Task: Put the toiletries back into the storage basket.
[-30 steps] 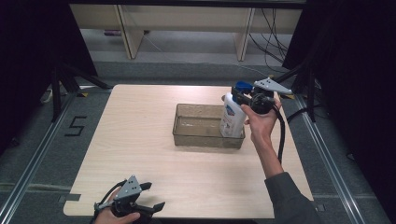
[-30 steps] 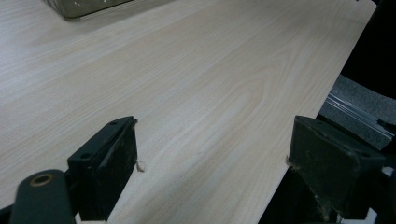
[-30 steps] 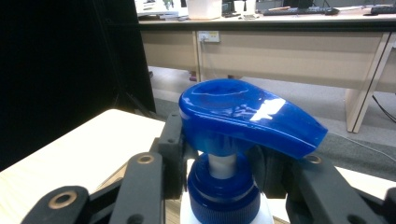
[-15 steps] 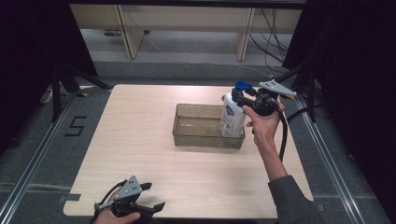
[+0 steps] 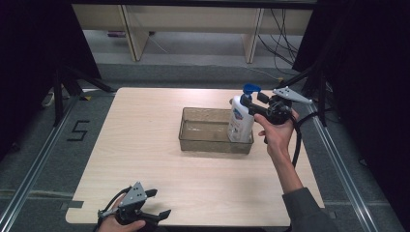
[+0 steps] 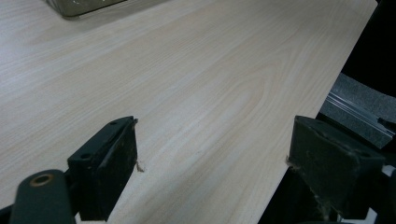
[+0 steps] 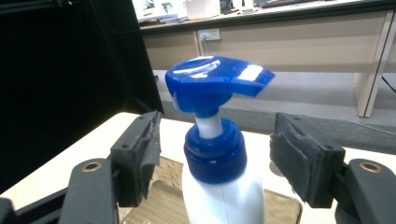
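Released now, the pump bottle [image 5: 240, 121] stands in the clear bin [image 5: 193, 137] on the pale wooden table [image 5: 140, 145]; right gripper [image 5: 249, 107] spread around its neck, left gripper [image 5: 157, 203] spread at the table's near edge, dark curtains around

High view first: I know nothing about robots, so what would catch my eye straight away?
Probably the white pump bottle with its blue pump head, standing upright at the right end of the clear plastic bin in the middle of the wooden table. The right hand-held gripper sits open around its neck, jaws apart. The left hand-held gripper rests open at the table's near edge.
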